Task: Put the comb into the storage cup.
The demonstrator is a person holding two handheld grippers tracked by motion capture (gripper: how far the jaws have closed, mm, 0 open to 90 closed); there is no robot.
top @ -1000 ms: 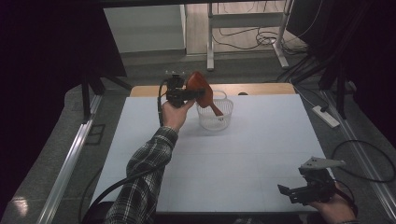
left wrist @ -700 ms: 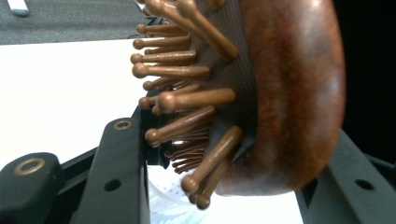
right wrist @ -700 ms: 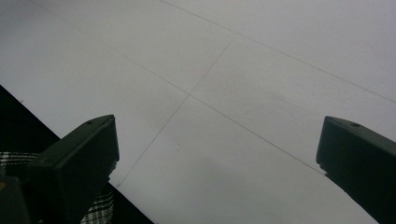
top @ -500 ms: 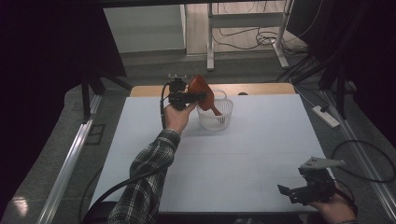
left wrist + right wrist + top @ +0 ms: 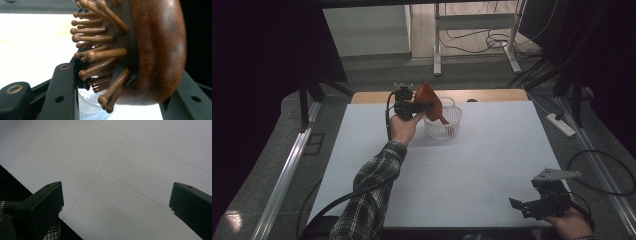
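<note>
High view, hairbrush (image 5: 429, 102) tilted over white basket (image 5: 443, 122), handle inside

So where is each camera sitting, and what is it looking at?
High view: sits above the table, looking forward and down; shows a checked sleeve, both hands, the left gripper and right gripper.
Left gripper view: rides on the left gripper, looking along its jaws at the brown hairbrush clamped between them.
Right gripper view: rides on the right gripper, looking down past its wide-apart jaws at bare table; a bit of checked sleeve shows.
Shared: the high and left gripper views both show the hairbrush and the white basket.
</note>
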